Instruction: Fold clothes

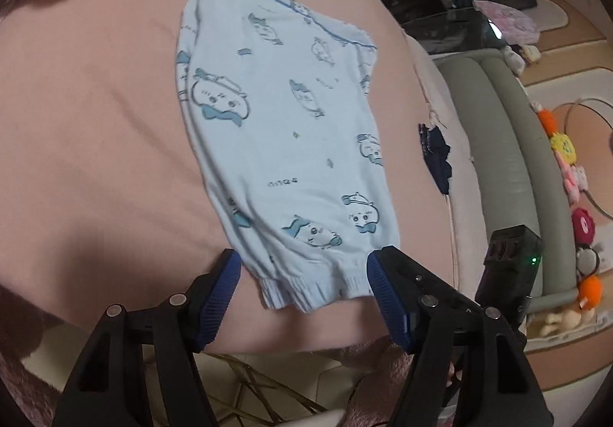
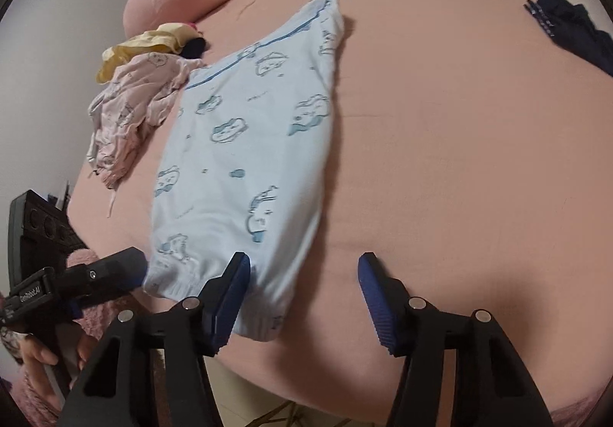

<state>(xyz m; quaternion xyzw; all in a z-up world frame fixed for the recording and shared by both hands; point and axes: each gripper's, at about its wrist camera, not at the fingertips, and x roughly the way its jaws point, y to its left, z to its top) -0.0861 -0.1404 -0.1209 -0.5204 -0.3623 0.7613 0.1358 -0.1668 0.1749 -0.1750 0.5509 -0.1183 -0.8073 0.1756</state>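
Pyjama cuff (image 1: pixel 306 289) between left hand-held gripper (image 1: pixel 302 273) fingers

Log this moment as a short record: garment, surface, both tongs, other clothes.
garment: light blue printed pants, folded lengthwise, lying flat
surface: pink bed sheet
left tongs: open, straddling the ribbed cuff
right tongs: open, at the cuff's right edge
other clothes: pink and yellow pile beside pants; dark garment apart, far right

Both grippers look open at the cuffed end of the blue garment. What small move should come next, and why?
Probably close the left gripper on the ribbed cuff: the light-blue garment lies flat lengthwise on the pink bed, the cuff sits between the open fingers, and the right gripper holds nothing.
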